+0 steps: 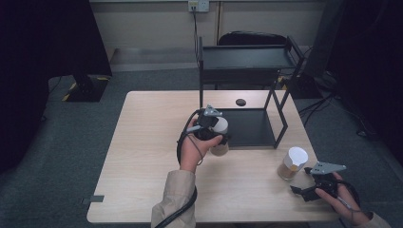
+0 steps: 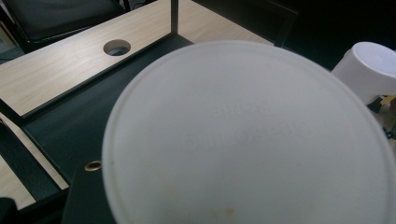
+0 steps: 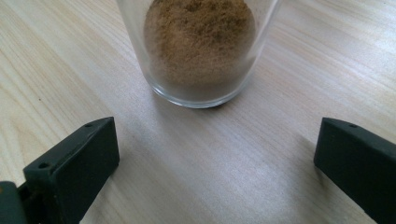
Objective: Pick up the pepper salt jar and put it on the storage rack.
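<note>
We count two clear glass jars with white round lids, two hand-held grippers, one black metal two-tier shelf rack (image 1: 247, 59) and one pale wooden table (image 1: 142, 156).

Jar 1, the clear jar with white lid held in the left gripper (image 1: 219, 137), sits clamped between the jaws of the left gripper (image 1: 216, 130), clear of the table surface and just in front of the rack's lower shelf (image 1: 249, 126). In the left gripper view its white lid (image 2: 247, 140) lies close to the lens, slightly out of focus, with faint embossed lettering that we cannot read. Behind it we see the dark lower shelf and one round hole in the tabletop (image 2: 116, 47).

Jar 2, the clear jar of brown powder with white lid (image 1: 292, 163), stands upright on the table near the right front, well apart from the rack. The right gripper (image 1: 304, 190) rests low just beside it, jaws spread wide with nothing between them. In the right gripper view the jar's glass base (image 3: 198, 51) stands ahead of the two black jaws, not touching either; the brown powder reaches the bottom of the glass.

We count two hands, one per gripper.
</note>
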`<state>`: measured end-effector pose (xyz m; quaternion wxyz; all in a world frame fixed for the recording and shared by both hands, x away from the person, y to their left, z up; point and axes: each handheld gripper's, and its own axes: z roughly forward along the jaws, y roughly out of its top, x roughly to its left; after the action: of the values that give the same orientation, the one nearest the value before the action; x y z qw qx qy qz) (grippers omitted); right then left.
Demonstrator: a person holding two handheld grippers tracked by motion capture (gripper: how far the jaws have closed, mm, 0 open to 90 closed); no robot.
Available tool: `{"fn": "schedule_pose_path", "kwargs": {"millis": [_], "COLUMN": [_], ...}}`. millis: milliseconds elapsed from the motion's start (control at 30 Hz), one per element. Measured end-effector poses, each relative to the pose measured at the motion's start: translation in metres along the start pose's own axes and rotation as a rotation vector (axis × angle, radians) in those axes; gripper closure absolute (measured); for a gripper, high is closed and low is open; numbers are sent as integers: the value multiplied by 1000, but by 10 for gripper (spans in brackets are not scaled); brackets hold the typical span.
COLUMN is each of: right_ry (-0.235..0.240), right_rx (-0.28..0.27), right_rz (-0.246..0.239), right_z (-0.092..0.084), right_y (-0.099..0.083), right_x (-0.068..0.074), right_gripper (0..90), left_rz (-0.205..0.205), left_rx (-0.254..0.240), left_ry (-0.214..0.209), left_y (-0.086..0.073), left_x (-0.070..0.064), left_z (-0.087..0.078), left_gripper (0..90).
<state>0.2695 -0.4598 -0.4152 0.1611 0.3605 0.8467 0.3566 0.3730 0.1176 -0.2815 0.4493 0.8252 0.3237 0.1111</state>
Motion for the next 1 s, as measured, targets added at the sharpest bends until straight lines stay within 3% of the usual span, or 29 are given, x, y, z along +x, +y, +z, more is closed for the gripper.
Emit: {"fn": "schedule_pose_path", "kwargs": {"millis": [400, 1000], "right_ry": [0, 0], "right_rx": [0, 0], "right_rz": [-1, -1], "right_z": [0, 0], "right_y": [0, 0], "right_x": [0, 0], "right_gripper": [0, 0], "left_rz": [-4, 10], "left_rx": [-4, 22], "left_ry": [0, 18], "left_y": [12, 50], "left_x": [0, -5], "left_z": [5, 5], "left_gripper": [346, 346]}}
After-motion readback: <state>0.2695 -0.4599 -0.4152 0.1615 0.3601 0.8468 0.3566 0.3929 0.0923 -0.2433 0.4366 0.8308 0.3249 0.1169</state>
